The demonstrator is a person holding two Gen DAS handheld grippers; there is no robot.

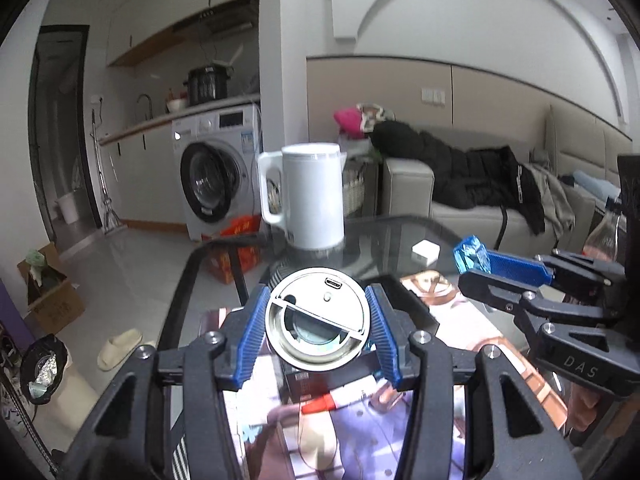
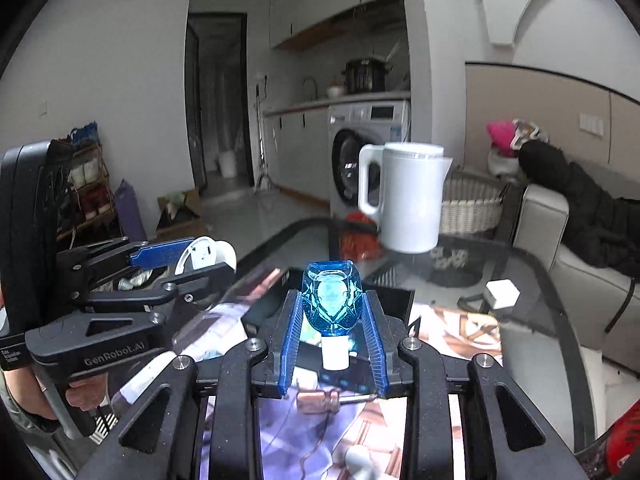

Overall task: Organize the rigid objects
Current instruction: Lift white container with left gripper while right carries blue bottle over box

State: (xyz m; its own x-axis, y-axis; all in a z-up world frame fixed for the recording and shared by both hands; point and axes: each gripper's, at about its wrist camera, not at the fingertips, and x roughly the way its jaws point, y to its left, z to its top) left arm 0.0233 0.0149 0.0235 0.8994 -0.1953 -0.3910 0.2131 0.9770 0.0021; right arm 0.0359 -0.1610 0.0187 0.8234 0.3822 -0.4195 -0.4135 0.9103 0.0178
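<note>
From the left wrist I see my left gripper (image 1: 316,326) pinching a round white device (image 1: 316,318) by its sides, above the glass table (image 1: 400,236). Smooth casing: it could slide out if I tilt.

From the right wrist, my right gripper (image 2: 331,312) clamps a blue faceted bottle (image 2: 331,298) over the table; the white kettle (image 2: 408,200) stands ahead, easily knocked over.
</note>
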